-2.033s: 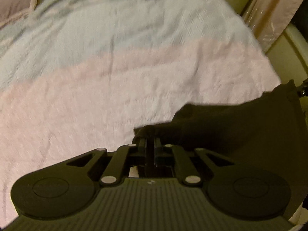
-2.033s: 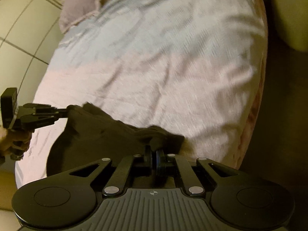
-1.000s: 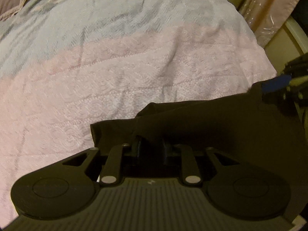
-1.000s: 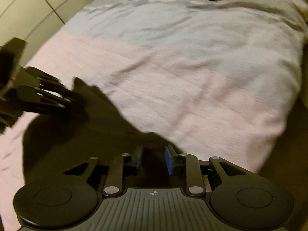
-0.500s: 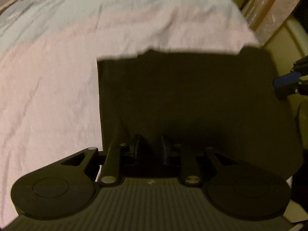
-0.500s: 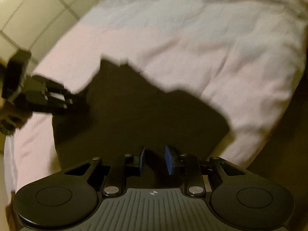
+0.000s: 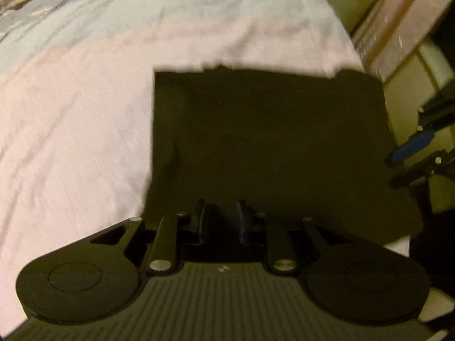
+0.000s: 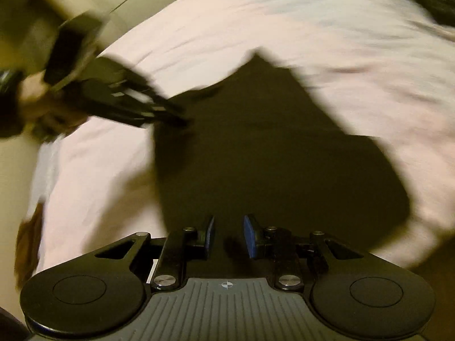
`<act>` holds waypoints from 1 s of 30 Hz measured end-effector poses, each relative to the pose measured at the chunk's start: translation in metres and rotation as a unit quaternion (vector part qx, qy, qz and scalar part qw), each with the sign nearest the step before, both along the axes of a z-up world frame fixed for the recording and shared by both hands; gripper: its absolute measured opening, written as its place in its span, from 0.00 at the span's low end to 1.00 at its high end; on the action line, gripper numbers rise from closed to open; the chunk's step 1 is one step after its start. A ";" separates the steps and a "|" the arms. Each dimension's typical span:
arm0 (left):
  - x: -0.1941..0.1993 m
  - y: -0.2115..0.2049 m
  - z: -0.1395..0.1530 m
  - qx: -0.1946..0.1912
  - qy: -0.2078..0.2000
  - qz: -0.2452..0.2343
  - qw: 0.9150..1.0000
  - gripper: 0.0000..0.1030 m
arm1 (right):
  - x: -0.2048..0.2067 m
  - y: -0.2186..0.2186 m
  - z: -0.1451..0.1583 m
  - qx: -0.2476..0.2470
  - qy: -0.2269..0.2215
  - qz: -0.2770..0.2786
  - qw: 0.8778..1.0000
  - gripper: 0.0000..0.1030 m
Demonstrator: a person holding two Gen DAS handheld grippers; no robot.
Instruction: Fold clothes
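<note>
— Two grippers, one cloth (image 7: 267,142): what are you holding?
— Your left gripper (image 7: 220,218) grips the near edge of the dark cloth; fabric fills the narrow gap between its jaws.
— And the right one?
— Your right gripper (image 8: 229,237) also clamps that cloth at its near edge, blue pads (image 8: 250,237) a little apart with fabric bunched between them.
— Where is the cloth?
— You have it stretched between both grippers, hanging out over the bed (image 7: 71,130), a pink and pale blue cover. From the left wrist it reads as a flat dark panel with a straight far edge. From the right wrist it is blurred, with one corner pointing away.
— Can you see each gripper from the other side?
— Yes: the left one shows at the cloth's left corner, your hand (image 8: 54,113) behind it.
</note>
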State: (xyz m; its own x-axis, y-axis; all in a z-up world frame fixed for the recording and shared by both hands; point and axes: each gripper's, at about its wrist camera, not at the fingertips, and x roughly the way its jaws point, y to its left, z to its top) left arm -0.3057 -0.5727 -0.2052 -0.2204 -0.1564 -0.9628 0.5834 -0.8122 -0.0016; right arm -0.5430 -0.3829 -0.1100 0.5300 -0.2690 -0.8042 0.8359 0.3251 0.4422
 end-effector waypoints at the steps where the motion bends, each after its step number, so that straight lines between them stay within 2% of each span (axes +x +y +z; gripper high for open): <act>1: 0.002 0.007 -0.009 -0.004 -0.019 -0.004 1.000 0.18 | 0.012 0.001 -0.008 0.009 0.004 0.024 1.000 0.26; 2: 0.005 0.012 -0.018 -0.008 -0.036 -0.006 0.999 0.18 | 0.021 0.005 -0.017 0.014 0.014 0.042 0.999 0.26; 4: 0.015 0.012 -0.028 -0.012 -0.039 0.011 0.999 0.18 | 0.028 0.014 -0.030 0.018 0.035 0.059 0.997 0.26; 7: 0.027 0.008 -0.035 -0.010 -0.026 0.046 0.999 0.18 | 0.019 0.027 -0.038 0.039 0.060 0.047 0.996 0.26; 11: 0.029 0.021 -0.026 -0.038 -0.032 0.037 0.998 0.17 | 0.007 0.054 -0.032 0.060 0.113 0.001 0.992 0.26; 14: 0.039 0.044 -0.006 -0.060 -0.037 0.015 0.997 0.18 | 0.007 0.074 -0.011 0.048 0.135 -0.055 0.988 0.32; 16: 0.053 0.063 0.012 -0.073 -0.028 0.005 0.997 0.18 | 0.014 0.089 0.008 0.034 0.152 -0.100 0.983 0.63; 17: 0.062 0.072 0.021 -0.080 -0.024 0.002 0.996 0.21 | 0.021 0.097 0.017 0.026 0.162 -0.120 0.979 0.67; 19: 0.079 0.090 0.038 -0.096 -0.017 -0.005 0.995 0.25 | 0.036 0.111 0.033 0.013 0.167 -0.143 0.975 0.68; 22: 0.100 0.113 0.059 -0.114 -0.007 -0.008 0.993 0.27 | 0.063 0.124 0.054 -0.007 0.168 -0.161 0.973 0.68; 26: 0.114 0.134 0.084 -0.138 0.003 0.000 0.990 0.29 | 0.093 0.129 0.078 -0.027 0.178 -0.155 0.971 0.68; 30: 0.119 0.153 0.098 -0.145 0.015 0.033 0.989 0.34 | 0.109 0.124 0.096 -0.041 0.206 -0.138 0.968 0.69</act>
State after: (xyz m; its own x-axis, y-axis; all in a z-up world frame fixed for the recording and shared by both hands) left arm -0.1863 -0.4200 -0.1067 -0.2283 -0.4397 -0.8686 0.6391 -0.7407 0.2070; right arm -0.4342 -0.2585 -0.0140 0.0671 -0.4270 -0.9017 0.9959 0.0834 0.0347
